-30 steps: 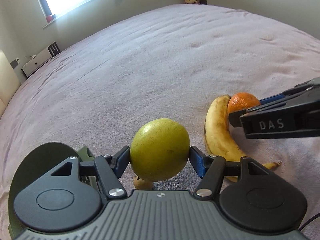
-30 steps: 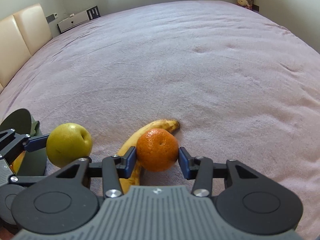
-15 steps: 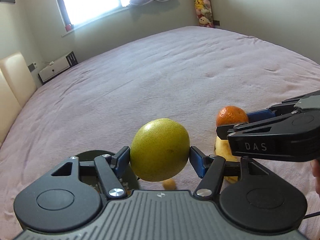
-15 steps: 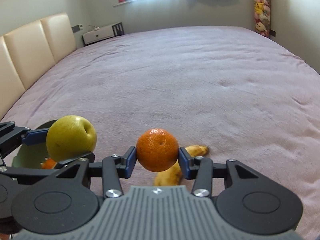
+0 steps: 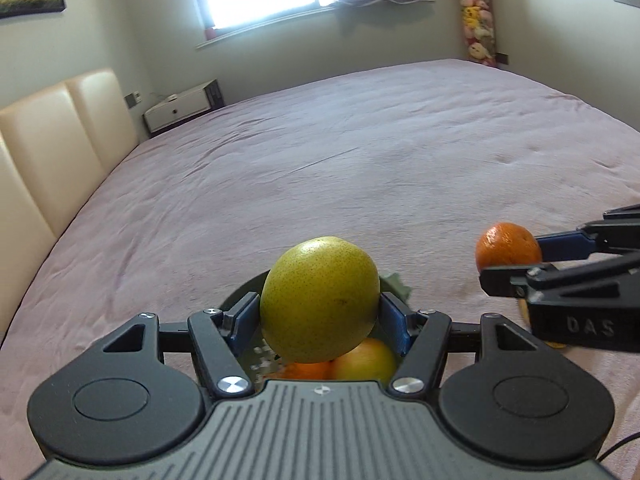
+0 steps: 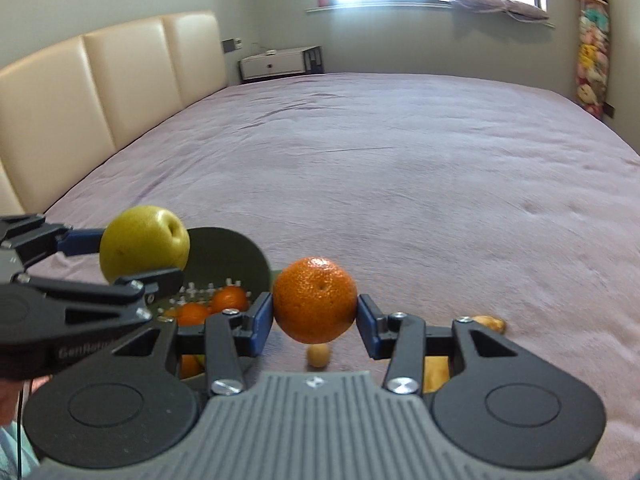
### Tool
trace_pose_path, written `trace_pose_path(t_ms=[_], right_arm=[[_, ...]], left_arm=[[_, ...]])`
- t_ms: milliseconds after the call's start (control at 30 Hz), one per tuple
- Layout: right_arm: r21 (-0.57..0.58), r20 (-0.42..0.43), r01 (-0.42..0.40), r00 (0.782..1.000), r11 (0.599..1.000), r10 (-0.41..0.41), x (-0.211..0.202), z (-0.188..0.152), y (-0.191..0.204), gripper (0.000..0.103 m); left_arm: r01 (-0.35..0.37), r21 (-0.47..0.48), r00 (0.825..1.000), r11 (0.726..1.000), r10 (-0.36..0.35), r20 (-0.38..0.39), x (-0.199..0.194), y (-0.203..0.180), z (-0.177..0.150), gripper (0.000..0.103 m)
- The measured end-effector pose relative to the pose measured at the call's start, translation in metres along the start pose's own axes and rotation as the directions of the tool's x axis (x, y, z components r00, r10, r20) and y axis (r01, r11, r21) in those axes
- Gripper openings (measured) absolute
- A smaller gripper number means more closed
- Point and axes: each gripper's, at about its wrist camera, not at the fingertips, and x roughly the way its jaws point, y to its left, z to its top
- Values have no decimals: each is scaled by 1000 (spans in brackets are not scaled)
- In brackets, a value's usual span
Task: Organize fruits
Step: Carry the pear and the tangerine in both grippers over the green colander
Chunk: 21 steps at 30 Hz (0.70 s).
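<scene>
My left gripper (image 5: 319,322) is shut on a yellow-green pear (image 5: 320,304) and holds it above a dark green bowl (image 6: 232,252). The bowl holds oranges (image 6: 230,299) and a yellow-red fruit (image 5: 366,360). My right gripper (image 6: 315,320) is shut on an orange (image 6: 315,300), raised above the bed just right of the bowl. In the left wrist view the orange (image 5: 508,248) shows at the right. A banana (image 6: 486,323) and a small round tan fruit (image 6: 318,355) lie on the bed under the right gripper.
A wide mauve bedspread (image 6: 420,168) stretches ahead. A cream padded headboard (image 6: 100,92) stands at the left. A white bedside cabinet (image 6: 280,62) and a window are at the far wall. Plush toys (image 6: 592,52) hang at the far right.
Both grippers have lifted with their fruits and moved left. The pear is now over the bowl. The orange has risen off the banana to beside the bowl.
</scene>
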Motion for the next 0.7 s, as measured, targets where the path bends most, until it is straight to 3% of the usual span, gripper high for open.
trace_pose_path(t_ms=[367, 700], right_arm=[[-200, -40, -81, 996, 976, 75, 33, 17, 60, 42], [-369, -100, -108, 992, 923, 77, 72, 21, 76, 42]], left_arm=[[-41, -71, 997, 997, 36, -66, 28, 40, -7, 74], [-42, -131, 993, 991, 27, -112, 54, 61, -13, 74]])
